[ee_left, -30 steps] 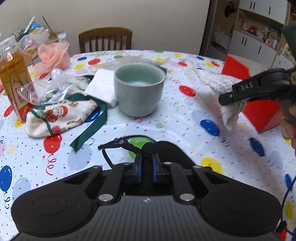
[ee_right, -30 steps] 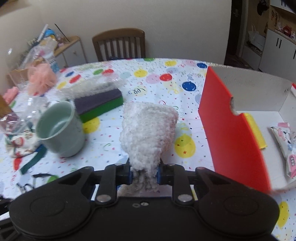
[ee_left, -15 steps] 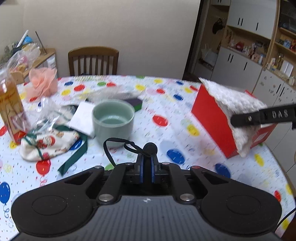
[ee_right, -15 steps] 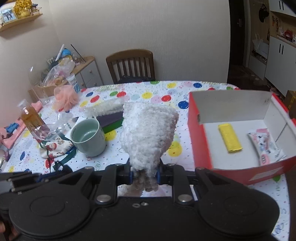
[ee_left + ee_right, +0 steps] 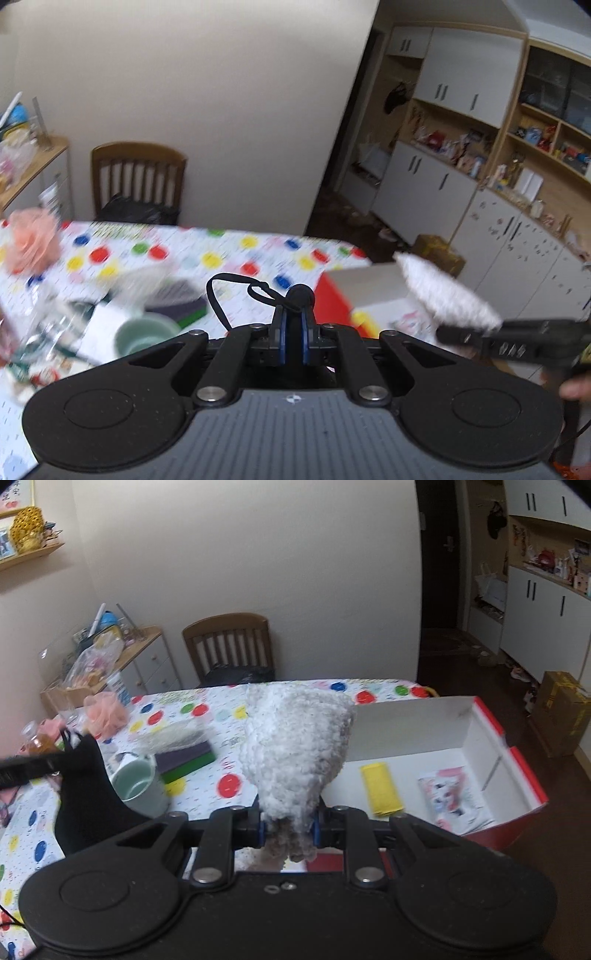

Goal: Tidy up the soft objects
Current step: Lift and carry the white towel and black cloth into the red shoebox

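Two grippers are in use, each carrying one soft item. One red box with a white interior stands open at 3 o'clock in the right wrist view; it contains two items, one yellow cloth and one pink-printed packet, lying side by side and apart.

The right gripper is clenched on one white fluffy knitted cloth. The cloth's narrow end is pinched between the pads; its long axis runs toward 12 o'clock, widening away from the jaws. It is held in the air over the box's near left corner. In the left wrist view it appears at 3 o'clock, pointing toward 10 o'clock.

The left gripper has its jaws fully closed on one black fabric item with a thin cord loop. In the right wrist view the fabric hangs down from that gripper at 9 o'clock, above the table.

One green cup stands on the balloon-print tablecloth, with one purple-and-green sponge just behind it.
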`<move>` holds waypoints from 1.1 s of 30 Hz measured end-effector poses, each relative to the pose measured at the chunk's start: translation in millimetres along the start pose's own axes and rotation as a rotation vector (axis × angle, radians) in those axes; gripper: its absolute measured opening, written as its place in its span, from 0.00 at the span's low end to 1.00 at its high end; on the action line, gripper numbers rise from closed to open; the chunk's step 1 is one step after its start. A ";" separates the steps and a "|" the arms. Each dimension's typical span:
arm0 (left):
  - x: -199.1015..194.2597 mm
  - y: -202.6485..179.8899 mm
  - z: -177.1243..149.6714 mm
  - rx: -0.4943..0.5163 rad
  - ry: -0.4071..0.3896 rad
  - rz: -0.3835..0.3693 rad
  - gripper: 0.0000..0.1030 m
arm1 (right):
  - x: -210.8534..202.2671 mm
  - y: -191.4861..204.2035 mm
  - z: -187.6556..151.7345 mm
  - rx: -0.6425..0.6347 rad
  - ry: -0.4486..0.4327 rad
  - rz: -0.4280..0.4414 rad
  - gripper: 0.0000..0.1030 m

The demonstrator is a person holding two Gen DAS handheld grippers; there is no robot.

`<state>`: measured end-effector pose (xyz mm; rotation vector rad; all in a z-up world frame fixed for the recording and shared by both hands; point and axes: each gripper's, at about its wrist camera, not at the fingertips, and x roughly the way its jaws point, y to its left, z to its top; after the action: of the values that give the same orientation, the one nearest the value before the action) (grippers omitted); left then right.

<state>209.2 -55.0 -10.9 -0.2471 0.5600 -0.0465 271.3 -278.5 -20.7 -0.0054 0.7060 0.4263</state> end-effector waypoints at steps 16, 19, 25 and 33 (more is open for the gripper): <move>41.5 -103.2 96.1 0.115 -0.101 -0.114 0.07 | 1.2 -94.6 13.9 0.074 -0.002 -0.102 0.20; 52.4 -125.2 107.0 0.137 -0.113 -0.131 0.07 | 6.1 -109.1 15.8 0.083 0.003 -0.120 0.20; 81.9 -163.7 114.4 0.148 -0.089 -0.172 0.07 | 20.1 -131.4 19.2 0.090 0.023 -0.148 0.20; 131.0 -194.0 97.0 0.190 -0.053 -0.185 0.07 | 46.6 -149.8 20.2 0.090 0.064 -0.171 0.20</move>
<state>376.3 -236.3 47.8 -0.1138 0.4756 -0.2708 372.8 -394.8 -55.1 0.0057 0.7812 0.2313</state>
